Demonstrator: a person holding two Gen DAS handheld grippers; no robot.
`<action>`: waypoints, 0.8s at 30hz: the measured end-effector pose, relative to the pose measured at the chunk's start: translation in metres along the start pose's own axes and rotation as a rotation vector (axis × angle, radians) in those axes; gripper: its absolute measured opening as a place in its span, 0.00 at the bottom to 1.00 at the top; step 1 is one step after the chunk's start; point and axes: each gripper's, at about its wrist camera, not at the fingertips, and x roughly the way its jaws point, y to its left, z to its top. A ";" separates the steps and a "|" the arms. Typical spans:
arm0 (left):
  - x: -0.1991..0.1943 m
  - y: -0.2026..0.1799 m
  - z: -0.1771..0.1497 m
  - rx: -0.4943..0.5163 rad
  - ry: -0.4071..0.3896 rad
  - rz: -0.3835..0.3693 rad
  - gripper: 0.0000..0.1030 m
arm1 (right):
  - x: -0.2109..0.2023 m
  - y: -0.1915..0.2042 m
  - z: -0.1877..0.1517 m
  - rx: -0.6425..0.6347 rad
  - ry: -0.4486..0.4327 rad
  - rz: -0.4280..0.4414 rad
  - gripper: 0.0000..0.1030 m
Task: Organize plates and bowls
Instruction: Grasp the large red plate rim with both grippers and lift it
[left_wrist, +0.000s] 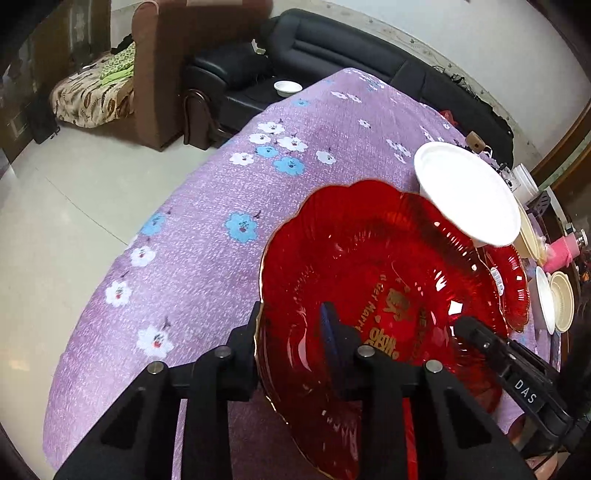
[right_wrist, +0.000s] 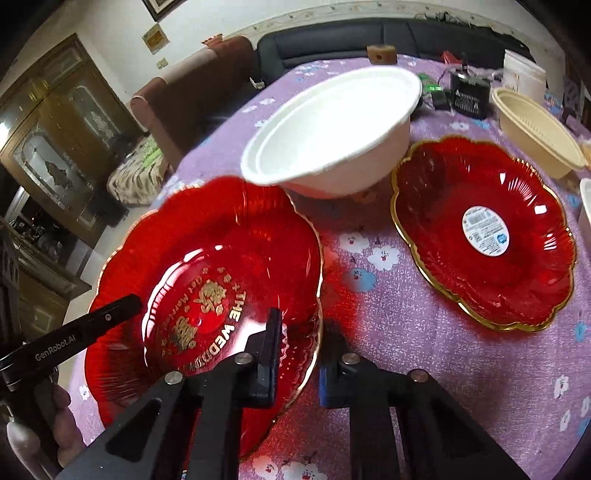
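Red glass, gold-edged and scalloped, is what both grippers have hold of: the lettered plate (right_wrist: 207, 295) is pinched at opposite rims, the left gripper (left_wrist: 293, 332) with one finger under the rim and one over it, the right gripper (right_wrist: 301, 354) clamped on the near edge in the same way. It seems to ride tilted just above the purple flowered tablecloth (left_wrist: 207, 192), though I cannot be sure it is clear of the cloth. A white bowl (right_wrist: 332, 136) stands just behind it, and a second red plate (right_wrist: 484, 232) lies flat to the right, well apart, with a cream bowl (right_wrist: 535, 129) beyond. My guess is that the plate is being carried across to stack on its twin; that calls for levelling it, swinging it past the white bowl without a knock, and lining up the scallops before both grips let go. Gold lettering on the held plate reads "THE WEDDIN…" around Chinese characters; the other plate wears a round white barcode sticker (right_wrist: 485, 229), too small to read. One gripper body is marked "GenRobot.AI", the other "DAS".
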 end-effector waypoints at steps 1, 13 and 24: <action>-0.003 0.000 -0.001 0.000 -0.002 -0.004 0.27 | -0.004 0.001 -0.001 -0.010 -0.008 0.004 0.14; -0.043 -0.004 -0.046 0.012 -0.050 0.001 0.28 | -0.042 0.007 -0.046 -0.043 -0.028 0.026 0.14; -0.039 -0.016 -0.072 0.047 -0.040 0.076 0.37 | -0.042 -0.010 -0.074 0.000 -0.014 0.032 0.14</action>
